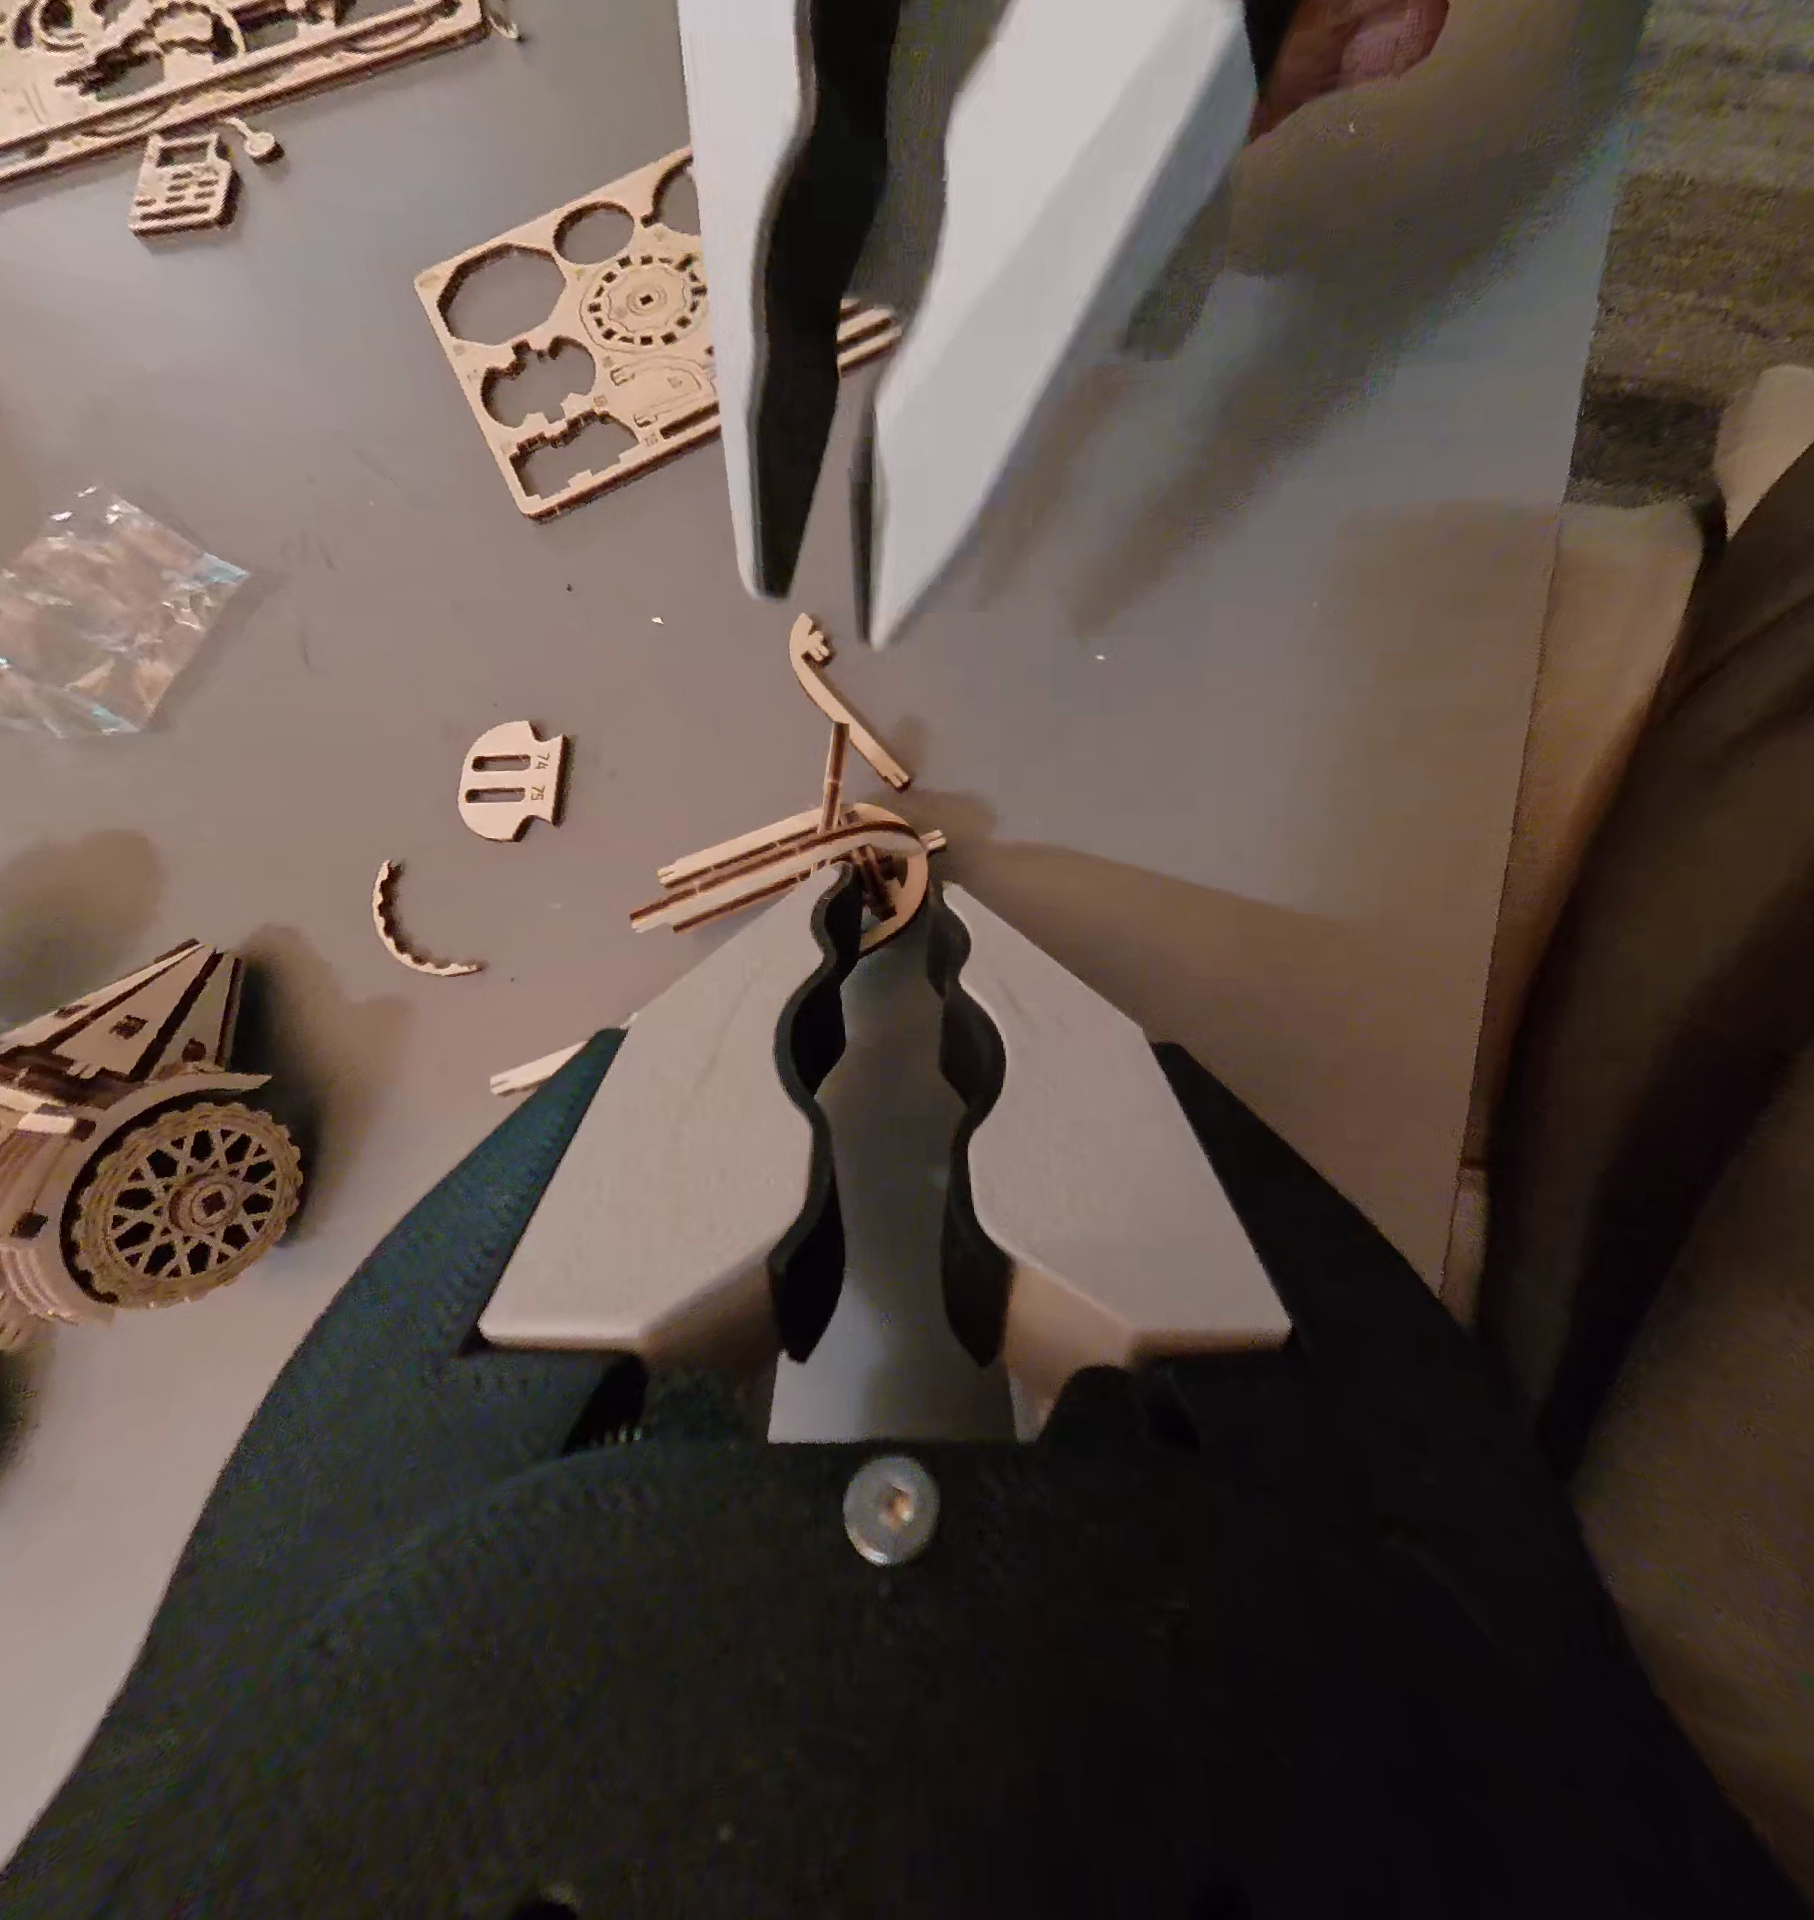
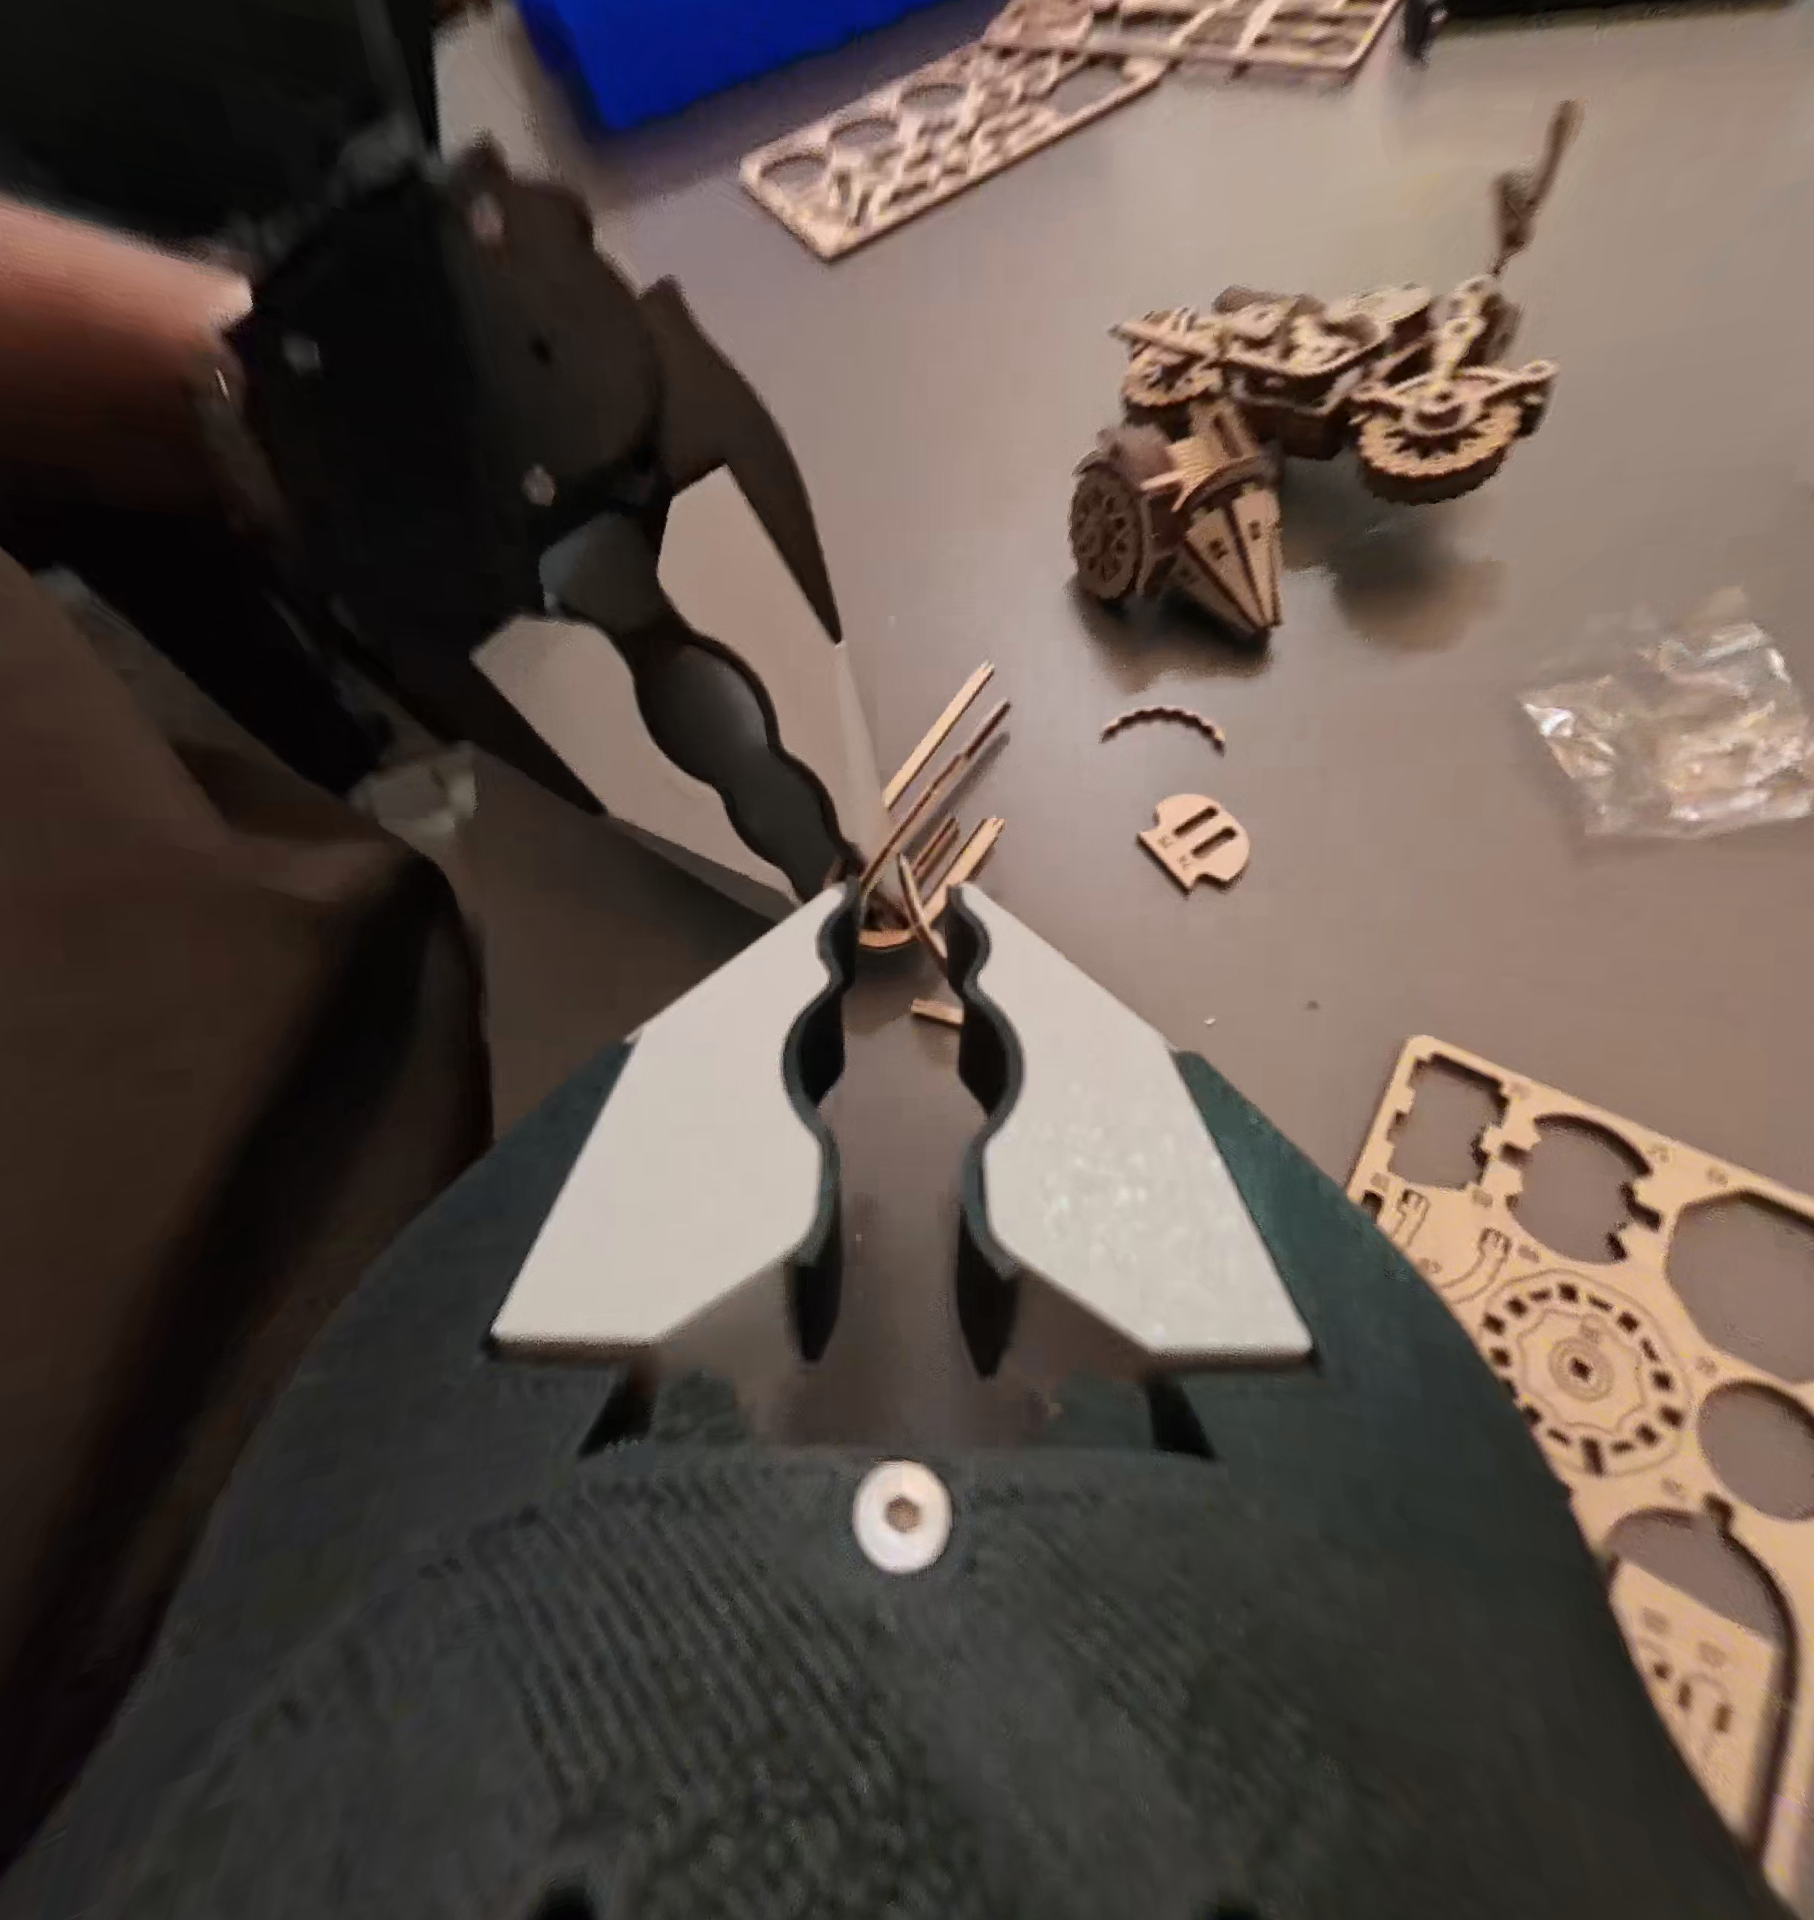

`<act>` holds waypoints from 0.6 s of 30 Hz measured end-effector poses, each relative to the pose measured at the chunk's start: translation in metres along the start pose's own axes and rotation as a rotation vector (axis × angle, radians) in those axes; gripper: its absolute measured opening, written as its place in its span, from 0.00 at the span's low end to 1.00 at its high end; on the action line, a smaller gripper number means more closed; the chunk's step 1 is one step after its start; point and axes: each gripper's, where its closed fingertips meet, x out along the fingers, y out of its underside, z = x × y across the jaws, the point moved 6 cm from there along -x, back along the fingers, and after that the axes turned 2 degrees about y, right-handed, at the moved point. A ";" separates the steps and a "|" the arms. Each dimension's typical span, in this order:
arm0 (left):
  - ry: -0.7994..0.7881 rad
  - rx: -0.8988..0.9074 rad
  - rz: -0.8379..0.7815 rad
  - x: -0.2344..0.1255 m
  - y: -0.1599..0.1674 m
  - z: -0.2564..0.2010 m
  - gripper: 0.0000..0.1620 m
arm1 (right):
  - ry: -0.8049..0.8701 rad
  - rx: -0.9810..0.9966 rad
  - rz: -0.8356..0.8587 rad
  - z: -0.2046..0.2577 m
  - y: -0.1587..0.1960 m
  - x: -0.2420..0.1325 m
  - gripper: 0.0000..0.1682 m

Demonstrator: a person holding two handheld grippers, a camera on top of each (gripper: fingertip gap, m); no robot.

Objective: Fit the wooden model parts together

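My left gripper [image 1: 885,896] is shut on the curved end of a small wooden sub-assembly [image 1: 768,868], a bent strip with several straight bars sticking out to the left. It holds this just above the grey table [image 1: 1194,727]. My right gripper [image 1: 825,613] comes in from the far side. Its jaws stand a narrow gap apart and hover over a loose hooked curved strip [image 1: 843,707] lying on the table. In the right wrist view, my right gripper [image 2: 901,916] faces the sub-assembly [image 2: 934,800], with the left gripper [image 2: 835,862] close at upper left.
A part-built wooden motorcycle model [image 1: 124,1174] [image 2: 1298,416] stands to one side. Nearby are a round slotted piece [image 1: 513,795], a toothed arc [image 1: 404,930], a clear plastic bag [image 1: 82,613], punched part sheets [image 1: 570,343] [image 2: 1609,1299] and a blue box [image 2: 674,52]. The table edge [image 1: 1547,831] runs close by. The left gripper's tips are roughly 5 centimeters from the right gripper's.
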 end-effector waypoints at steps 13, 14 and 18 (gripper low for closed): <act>0.003 0.011 0.003 0.000 0.000 -0.002 0.06 | 0.113 -0.308 0.194 0.008 0.007 0.023 0.07; 0.003 0.007 0.002 0.000 0.000 -0.002 0.06 | 0.118 -0.322 0.208 0.007 0.008 0.024 0.06; 0.004 0.003 0.002 0.000 0.000 -0.002 0.06 | 0.097 -0.330 0.233 0.006 0.015 0.028 0.04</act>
